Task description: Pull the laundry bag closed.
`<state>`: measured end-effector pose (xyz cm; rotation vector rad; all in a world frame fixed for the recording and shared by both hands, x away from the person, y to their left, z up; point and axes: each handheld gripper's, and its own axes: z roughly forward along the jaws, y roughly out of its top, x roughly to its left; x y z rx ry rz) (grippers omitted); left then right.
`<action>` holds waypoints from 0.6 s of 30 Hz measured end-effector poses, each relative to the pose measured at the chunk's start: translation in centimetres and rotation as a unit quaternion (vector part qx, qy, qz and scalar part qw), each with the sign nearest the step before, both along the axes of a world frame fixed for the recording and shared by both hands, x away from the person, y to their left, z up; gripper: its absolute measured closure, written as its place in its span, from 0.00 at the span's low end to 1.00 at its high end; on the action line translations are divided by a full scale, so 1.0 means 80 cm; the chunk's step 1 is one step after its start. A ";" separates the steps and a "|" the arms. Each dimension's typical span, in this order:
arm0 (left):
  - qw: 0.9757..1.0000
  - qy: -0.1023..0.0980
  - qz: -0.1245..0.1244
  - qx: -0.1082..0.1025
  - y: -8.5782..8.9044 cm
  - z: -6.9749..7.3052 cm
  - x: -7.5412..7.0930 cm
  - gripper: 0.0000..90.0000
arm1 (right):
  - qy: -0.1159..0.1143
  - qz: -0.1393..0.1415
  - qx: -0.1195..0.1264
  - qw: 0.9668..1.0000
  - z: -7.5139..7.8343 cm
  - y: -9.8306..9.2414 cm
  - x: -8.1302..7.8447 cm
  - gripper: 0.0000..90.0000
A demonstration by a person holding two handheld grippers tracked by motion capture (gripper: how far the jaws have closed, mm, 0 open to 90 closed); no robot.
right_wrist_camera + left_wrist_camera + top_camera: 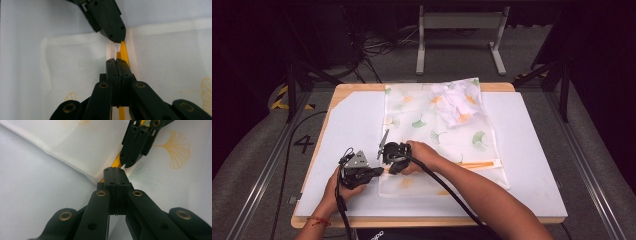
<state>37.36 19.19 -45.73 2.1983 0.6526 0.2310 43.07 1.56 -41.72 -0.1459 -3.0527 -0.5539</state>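
Note:
A white mesh bag [447, 145] printed with ginkgo leaves lies flat on the board, and white clothing [457, 105] is bunched inside its far end. An orange zipper [479, 164] runs across its near end. Both grippers meet tip to tip at the zipper's left end. My left gripper [381, 171] [113, 171] is shut on the bag's edge where the zipper [115, 162] ends. My right gripper [390, 169] [116, 62] is shut over the zipper line [123, 51], apparently on a small white pull tab [115, 48] that pokes out between the two tips.
The bag rests on a white board [352, 130] over a wooden table [412, 220]. Bare board lies left and right of the bag. Cables trail from both grippers toward the near edge. Beyond the table stand a metal frame [459, 22] and floor cables.

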 end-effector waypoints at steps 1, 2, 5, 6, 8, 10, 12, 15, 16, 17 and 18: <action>1.000 0.000 0.000 0.000 0.000 0.000 0.000 1.00 | 0.002 0.002 0.001 1.000 0.000 0.001 0.000 0.96; 1.000 -0.001 0.000 0.000 0.000 0.000 0.000 1.00 | 0.007 -0.004 0.005 1.000 0.000 0.002 0.000 0.90; 1.000 -0.002 0.000 0.002 0.000 0.000 -0.001 1.00 | 0.016 0.005 -0.001 1.000 -0.001 0.010 -0.002 0.83; 1.000 -0.002 0.000 0.001 -0.001 0.000 -0.001 1.00 | 0.014 0.005 -0.004 1.000 -0.001 0.014 -0.003 0.86; 1.000 -0.003 0.001 0.001 -0.001 0.000 -0.001 1.00 | 0.006 0.007 -0.011 1.000 0.000 0.020 -0.005 0.94; 1.000 -0.004 0.000 0.002 -0.001 0.000 -0.001 1.00 | 0.014 -0.001 -0.007 1.000 -0.001 0.022 -0.002 0.96; 1.000 -0.004 0.001 0.002 -0.001 0.000 -0.001 1.00 | 0.015 -0.012 -0.009 1.000 -0.001 0.022 -0.002 0.98; 1.000 -0.005 0.000 0.002 -0.001 0.000 -0.002 1.00 | 0.024 -0.026 -0.011 0.999 -0.001 0.021 0.000 0.91; 1.000 -0.005 0.000 0.001 0.000 0.000 -0.002 1.00 | 0.022 -0.026 -0.010 0.999 0.000 0.020 0.000 0.83; 1.000 -0.004 0.001 -0.001 0.001 0.000 -0.001 1.00 | 0.018 -0.025 -0.007 0.999 0.000 0.019 -0.003 0.80; 1.000 -0.003 0.002 -0.005 0.002 0.000 -0.001 1.00 | 0.011 -0.026 -0.010 1.000 0.001 0.019 -0.007 0.76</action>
